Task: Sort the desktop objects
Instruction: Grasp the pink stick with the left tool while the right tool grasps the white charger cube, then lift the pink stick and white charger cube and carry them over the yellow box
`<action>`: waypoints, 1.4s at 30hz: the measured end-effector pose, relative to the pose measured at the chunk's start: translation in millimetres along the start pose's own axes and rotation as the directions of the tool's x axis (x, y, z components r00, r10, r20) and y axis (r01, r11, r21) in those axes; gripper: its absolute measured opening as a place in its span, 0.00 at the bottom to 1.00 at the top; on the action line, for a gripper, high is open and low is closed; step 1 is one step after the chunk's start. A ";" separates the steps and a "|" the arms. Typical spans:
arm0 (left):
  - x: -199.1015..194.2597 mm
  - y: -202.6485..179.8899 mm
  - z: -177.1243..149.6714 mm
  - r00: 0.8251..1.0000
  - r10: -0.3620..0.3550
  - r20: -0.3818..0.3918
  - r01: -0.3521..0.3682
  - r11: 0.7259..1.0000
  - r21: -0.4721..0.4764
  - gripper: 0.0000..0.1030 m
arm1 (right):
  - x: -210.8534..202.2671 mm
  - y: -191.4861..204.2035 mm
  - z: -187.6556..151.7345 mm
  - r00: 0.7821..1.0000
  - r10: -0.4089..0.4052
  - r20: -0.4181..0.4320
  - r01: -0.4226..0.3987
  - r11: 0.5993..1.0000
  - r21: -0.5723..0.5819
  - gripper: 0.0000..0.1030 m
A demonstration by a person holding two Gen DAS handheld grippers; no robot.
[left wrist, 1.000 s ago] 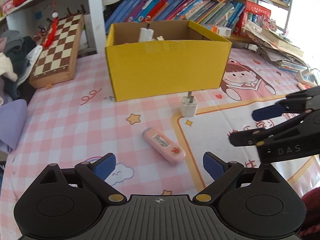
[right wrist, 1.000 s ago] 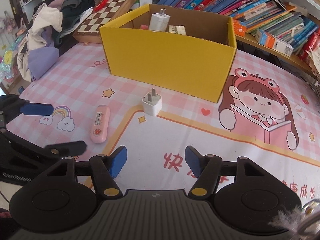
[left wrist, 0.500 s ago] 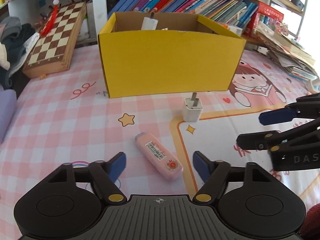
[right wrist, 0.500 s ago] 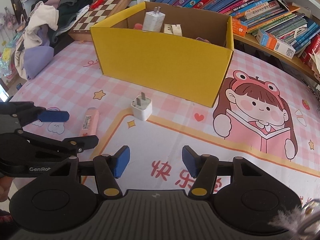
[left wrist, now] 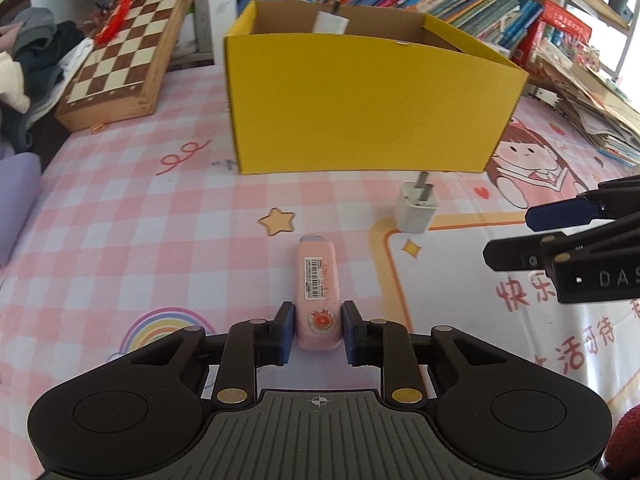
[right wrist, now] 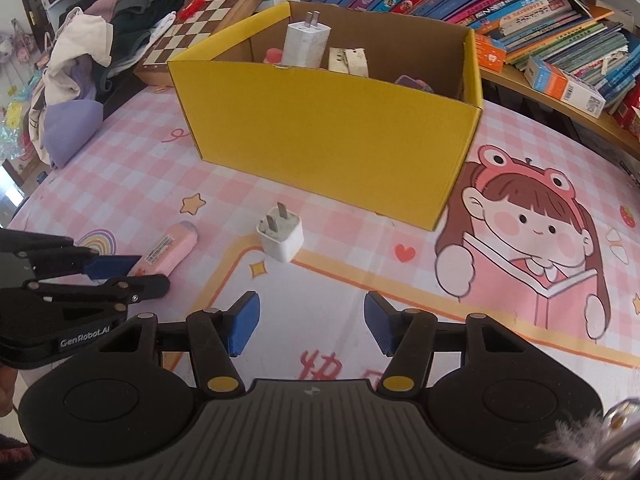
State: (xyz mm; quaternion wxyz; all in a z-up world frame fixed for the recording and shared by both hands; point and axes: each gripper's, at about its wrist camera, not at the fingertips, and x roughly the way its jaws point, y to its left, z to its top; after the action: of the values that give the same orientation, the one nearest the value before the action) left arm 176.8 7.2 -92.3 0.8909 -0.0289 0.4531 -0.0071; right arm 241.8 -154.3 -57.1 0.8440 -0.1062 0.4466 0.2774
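Observation:
A pink stick-shaped case (left wrist: 318,280) with a barcode label lies on the pink checked tablecloth. My left gripper (left wrist: 318,332) has come down over its near end. Its jaws are closing, and the blue pads (left wrist: 286,332) press on both sides of the case. The right wrist view shows the left gripper (right wrist: 120,276) at the left, on the pink case (right wrist: 170,252). A white charger plug (right wrist: 280,236) stands prongs-up in front of the yellow cardboard box (right wrist: 320,132). My right gripper (right wrist: 312,328) hovers open just short of the plug, with nothing between its fingers.
The box holds another white charger (right wrist: 306,44) and several small items. A chessboard (left wrist: 128,48) leans at the back left beside a pile of clothes (right wrist: 100,40). Rows of books (right wrist: 520,12) fill the shelf behind, and papers (left wrist: 592,96) are stacked at the right.
My left gripper has moved forward and down over the pink case, and its jaws have gone from wide apart to closing on it. The right gripper has edged toward the white plug.

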 end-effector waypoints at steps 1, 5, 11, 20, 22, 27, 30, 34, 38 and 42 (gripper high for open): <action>-0.3 0.5 -0.1 1.000 0.003 -0.001 -0.003 1.000 0.001 0.23 | 1.8 1.0 1.7 1.000 0.004 0.001 -0.004 1.000 -0.003 0.55; 0.3 -3.0 -0.8 1.000 0.014 -0.001 -0.014 0.999 0.037 0.23 | 9.5 5.6 7.4 1.000 0.015 0.000 -0.015 1.000 -0.023 0.55; 1.4 -3.7 -0.8 1.000 0.017 0.006 -0.017 0.998 0.059 0.23 | 21.9 8.9 15.2 1.000 0.019 -0.003 -0.020 0.999 -0.046 0.55; -8.7 6.4 2.9 1.000 -0.001 0.019 0.001 1.000 -0.003 0.22 | 45.4 18.9 27.8 1.000 0.017 0.012 -0.016 0.991 -0.136 0.55; -11.8 8.5 4.7 1.000 0.003 0.025 -0.003 1.000 -0.016 0.22 | 51.8 20.0 30.7 1.000 0.021 0.012 -0.019 0.989 -0.147 0.54; -14.9 15.7 5.5 1.000 0.010 0.019 -0.009 0.998 -0.057 0.22 | 66.4 22.1 36.2 1.000 0.023 0.006 -0.022 0.985 -0.169 0.49; -16.2 19.0 5.1 1.000 0.012 0.018 -0.011 0.997 -0.076 0.22 | 71.3 23.4 37.6 1.000 0.030 0.010 -0.028 0.984 -0.176 0.44; -18.7 20.7 6.2 1.000 0.012 0.025 -0.010 0.996 -0.089 0.22 | 71.5 26.0 38.7 0.999 0.048 0.015 -0.044 0.980 -0.193 0.29; -20.8 21.1 7.8 0.999 0.010 0.035 -0.007 0.996 -0.093 0.22 | 69.4 26.2 38.4 0.999 0.047 0.009 -0.045 0.982 -0.185 0.29; -22.1 20.1 8.9 0.999 0.003 0.042 0.001 0.996 -0.089 0.22 | 61.7 23.2 36.0 0.999 0.053 0.008 -0.051 0.987 -0.154 0.29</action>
State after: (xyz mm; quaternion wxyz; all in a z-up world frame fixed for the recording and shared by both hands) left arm 170.6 28.5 -70.4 0.8982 -0.0683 0.4340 0.0141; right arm 281.4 -96.8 -84.7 0.8286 -0.1575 0.4213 0.3334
